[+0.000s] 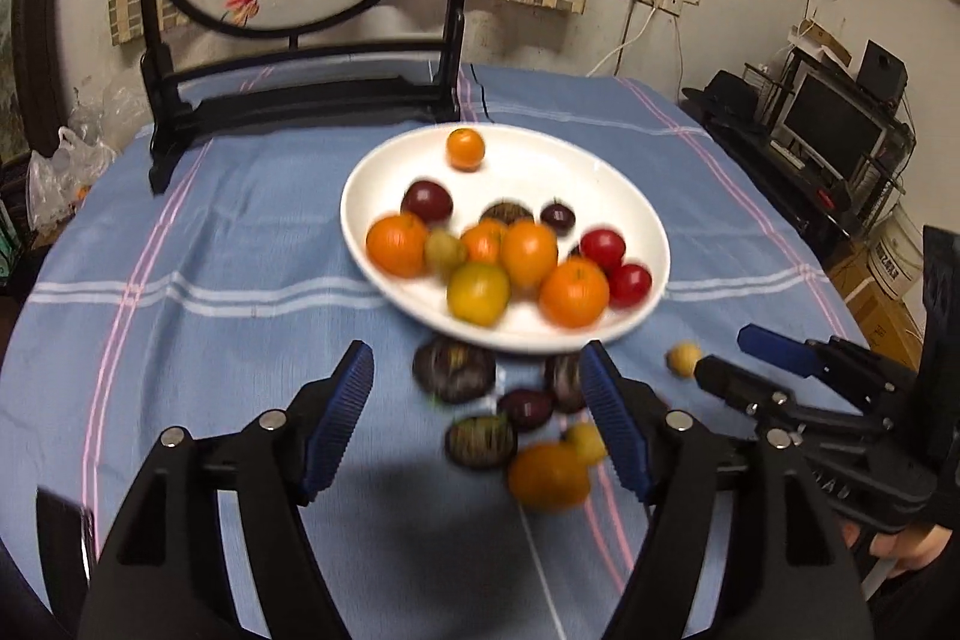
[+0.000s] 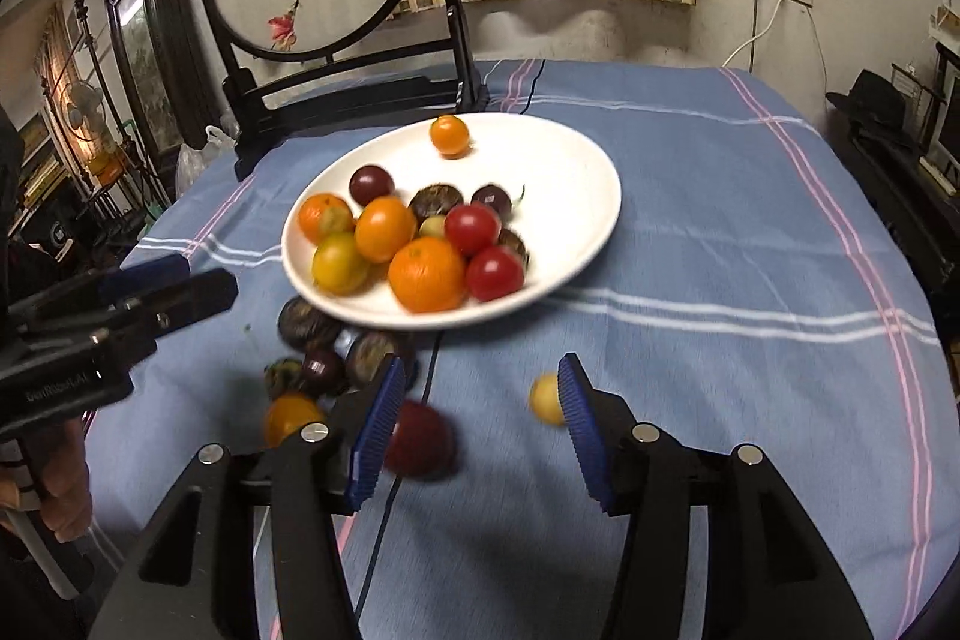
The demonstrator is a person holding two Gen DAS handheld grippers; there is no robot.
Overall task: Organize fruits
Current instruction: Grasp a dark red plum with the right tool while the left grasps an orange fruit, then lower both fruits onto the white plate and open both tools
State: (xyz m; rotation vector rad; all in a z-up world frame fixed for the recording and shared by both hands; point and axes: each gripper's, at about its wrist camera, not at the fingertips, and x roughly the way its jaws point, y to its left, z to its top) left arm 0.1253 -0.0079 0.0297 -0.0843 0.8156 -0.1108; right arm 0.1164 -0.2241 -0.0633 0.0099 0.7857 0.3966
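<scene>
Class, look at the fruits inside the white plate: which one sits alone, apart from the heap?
The small orange fruit near the far rim of the white plate; every other fruit in the plate crowds together toward the near side.

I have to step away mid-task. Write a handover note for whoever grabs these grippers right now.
Left gripper: open, empty, above the loose fruit.
Right gripper: open, empty; a red fruit lies on the cloth by its left finger, a small yellow fruit by its right.
Plate: holds about a dozen fruits.
Done: most fruit is plated.
Left: several dark fruits and an orange beside the plate's near rim, plus those two.
</scene>
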